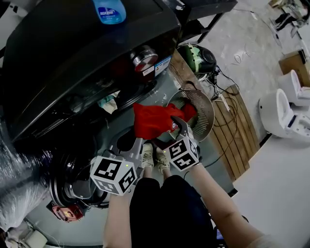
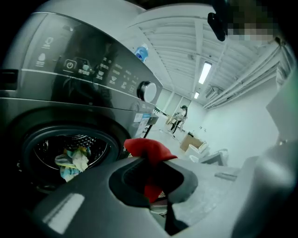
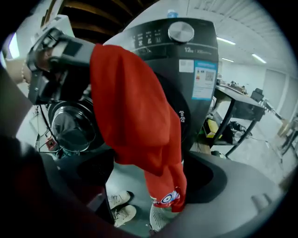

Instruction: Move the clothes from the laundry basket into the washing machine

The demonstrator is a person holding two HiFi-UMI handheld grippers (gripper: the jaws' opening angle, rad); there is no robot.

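A red garment hangs in front of the dark washing machine, just above the round slatted laundry basket. My left gripper is shut on the cloth's lower left edge; in its own view red cloth sits between the jaws of the left gripper. My right gripper is shut on the garment's right side. In the right gripper view the garment drapes down into the right gripper, its top held by the left gripper. The drum holds light-coloured clothes.
The round glass door stands open at the lower left. A blue bottle sits on the machine. The person's shoes stand between the door and the basket. A wooden pallet and white fixtures lie to the right.
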